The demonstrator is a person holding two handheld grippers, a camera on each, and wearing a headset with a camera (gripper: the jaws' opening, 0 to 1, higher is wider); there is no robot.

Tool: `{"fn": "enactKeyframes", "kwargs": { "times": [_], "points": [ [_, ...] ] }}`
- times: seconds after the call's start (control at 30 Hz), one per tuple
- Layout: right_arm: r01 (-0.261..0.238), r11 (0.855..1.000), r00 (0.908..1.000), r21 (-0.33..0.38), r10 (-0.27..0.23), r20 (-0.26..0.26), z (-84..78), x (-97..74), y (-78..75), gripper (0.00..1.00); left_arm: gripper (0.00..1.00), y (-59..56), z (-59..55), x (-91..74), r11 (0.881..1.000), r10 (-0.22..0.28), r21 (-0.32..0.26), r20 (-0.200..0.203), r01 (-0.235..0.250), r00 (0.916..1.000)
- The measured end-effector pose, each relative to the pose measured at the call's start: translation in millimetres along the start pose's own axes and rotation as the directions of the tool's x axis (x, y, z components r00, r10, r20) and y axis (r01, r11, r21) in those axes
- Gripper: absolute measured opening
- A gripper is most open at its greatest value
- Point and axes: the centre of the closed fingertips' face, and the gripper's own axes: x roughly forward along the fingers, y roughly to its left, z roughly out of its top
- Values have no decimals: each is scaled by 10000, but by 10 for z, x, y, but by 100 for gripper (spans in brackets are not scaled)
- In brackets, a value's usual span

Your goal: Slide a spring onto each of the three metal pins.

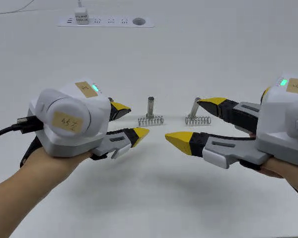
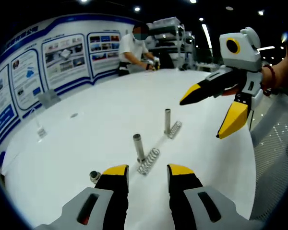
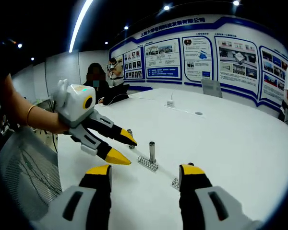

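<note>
A metal pin (image 1: 150, 106) stands upright mid-table with a spring (image 1: 150, 120) lying at its foot. A second pin (image 1: 194, 106) stands to its right, also with a spring (image 1: 197, 120) lying beside it. My left gripper (image 1: 131, 121) hovers open just left of the middle pin, which its own view shows as a pin (image 2: 138, 147) with a spring (image 2: 149, 161) ahead of the jaws. A third pin (image 2: 94, 176) sits by its left finger. My right gripper (image 1: 184, 119) is open, with one fingertip close to the right pin. Neither gripper holds anything.
A white power strip (image 1: 107, 21) with a plug lies at the table's far edge. The white tabletop (image 1: 154, 183) stretches wide around the pins. People (image 2: 134, 48) work at the far end of the table, and wall posters (image 3: 201, 48) hang behind it.
</note>
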Motion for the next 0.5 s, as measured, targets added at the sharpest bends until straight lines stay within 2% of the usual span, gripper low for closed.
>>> {"fn": "enactKeyframes", "kwargs": {
  "times": [0.13, 0.27, 0.5],
  "points": [
    [121, 9999, 9998, 109, -120, -154, -67, -21, -54, 58, 31, 8, 2, 62, 9999, -43, -94, -16, 43, 10000],
    [152, 9998, 9996, 139, -149, -237, -104, -36, -83, 58, 27, 6, -46, 128, 9993, -80, -356, -179, 73, 9998],
    [251, 9997, 9992, 81, -248, -301, -141, -62, -121, 59, 24, -15, -92, 199, 9991, -121, -420, -320, 107, 9994]
  ]
}}
